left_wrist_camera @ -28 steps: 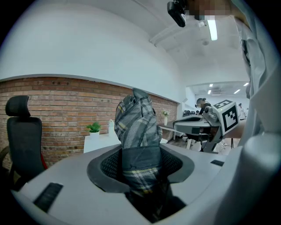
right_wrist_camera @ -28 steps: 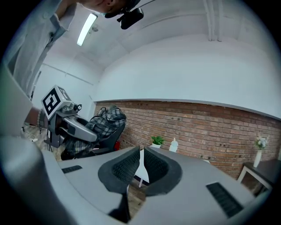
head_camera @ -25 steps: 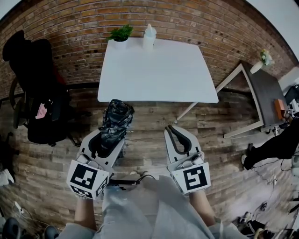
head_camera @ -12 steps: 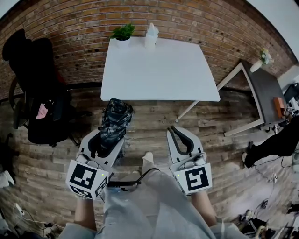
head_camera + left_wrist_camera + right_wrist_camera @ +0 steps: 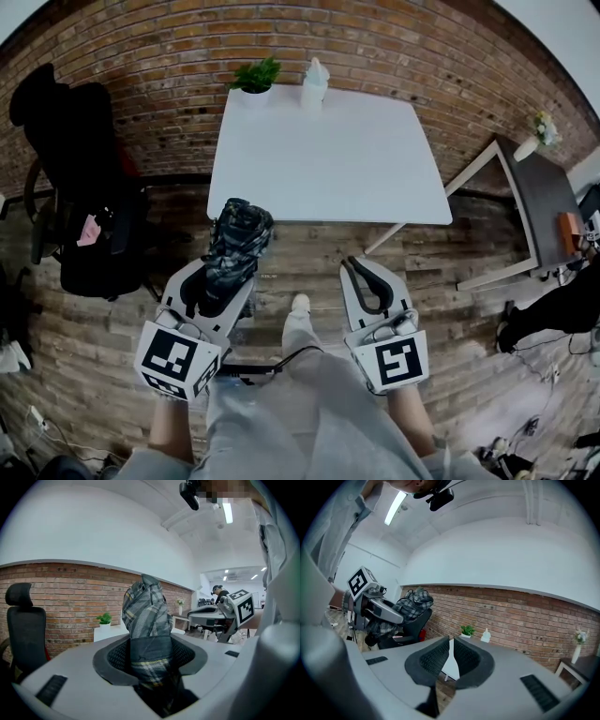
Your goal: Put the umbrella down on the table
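Note:
A folded umbrella [image 5: 233,246] in dark plaid cloth sticks out forward from my left gripper [image 5: 214,278], whose jaws are shut on its lower part. In the left gripper view the umbrella [image 5: 146,620] rises between the black pads and fills the gap. My right gripper [image 5: 366,283] is at the right, jaws shut with nothing between them; its own view shows the two pads [image 5: 449,660] almost meeting. The white table [image 5: 328,145] lies ahead, beyond both grippers, over the wooden floor.
A small potted plant [image 5: 255,77] and a white bottle [image 5: 314,83] stand at the table's far edge by the brick wall. A black office chair [image 5: 80,187] is at the left. A dark side table [image 5: 539,192] stands to the right. The person's legs and one foot [image 5: 300,305] show between the grippers.
The table has shifted slightly right and nearer in the head view as the person steps forward; a foot now shows between the grippers. Both grippers keep their hold and state.

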`<state>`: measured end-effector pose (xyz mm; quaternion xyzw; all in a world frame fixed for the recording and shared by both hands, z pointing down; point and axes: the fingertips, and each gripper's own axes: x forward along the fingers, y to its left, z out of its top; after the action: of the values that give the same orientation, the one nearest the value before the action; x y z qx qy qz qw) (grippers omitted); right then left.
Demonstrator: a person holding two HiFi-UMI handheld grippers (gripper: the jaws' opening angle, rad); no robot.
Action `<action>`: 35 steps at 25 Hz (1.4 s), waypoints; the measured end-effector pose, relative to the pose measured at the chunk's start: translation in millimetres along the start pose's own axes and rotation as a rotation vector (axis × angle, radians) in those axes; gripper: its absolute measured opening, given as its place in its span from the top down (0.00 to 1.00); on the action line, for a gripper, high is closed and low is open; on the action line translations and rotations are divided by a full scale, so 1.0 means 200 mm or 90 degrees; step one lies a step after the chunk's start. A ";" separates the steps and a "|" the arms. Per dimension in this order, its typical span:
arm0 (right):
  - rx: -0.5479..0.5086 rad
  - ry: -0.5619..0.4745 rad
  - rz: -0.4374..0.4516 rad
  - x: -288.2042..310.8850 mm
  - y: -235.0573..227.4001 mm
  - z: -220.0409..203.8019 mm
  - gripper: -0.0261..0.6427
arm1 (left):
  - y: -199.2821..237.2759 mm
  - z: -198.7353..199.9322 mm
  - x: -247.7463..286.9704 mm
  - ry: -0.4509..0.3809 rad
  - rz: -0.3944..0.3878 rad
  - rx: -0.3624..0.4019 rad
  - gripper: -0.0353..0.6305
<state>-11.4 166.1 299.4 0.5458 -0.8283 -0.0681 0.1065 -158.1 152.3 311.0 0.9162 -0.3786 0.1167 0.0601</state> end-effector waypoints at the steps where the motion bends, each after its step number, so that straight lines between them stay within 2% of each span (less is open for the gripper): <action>1: 0.002 -0.001 0.001 0.04 -0.03 -0.01 0.88 | 0.02 0.01 0.04 0.000 0.002 -0.001 0.61; 15: 0.013 0.001 0.053 0.64 -0.58 -0.10 0.88 | 0.28 0.18 0.73 0.019 0.032 -0.021 0.61; 24: 0.020 0.010 0.079 0.91 -0.92 -0.18 0.88 | 0.36 0.27 1.14 0.030 0.050 -0.039 0.61; 35: 0.031 0.021 0.093 1.02 -1.06 -0.26 0.88 | 0.40 0.29 1.36 0.045 0.052 -0.045 0.61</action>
<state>113.0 -105.7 322.6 0.4877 -0.8654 -0.0308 0.1112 -18.4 -100.2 327.2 0.8925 -0.4174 0.1379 0.1007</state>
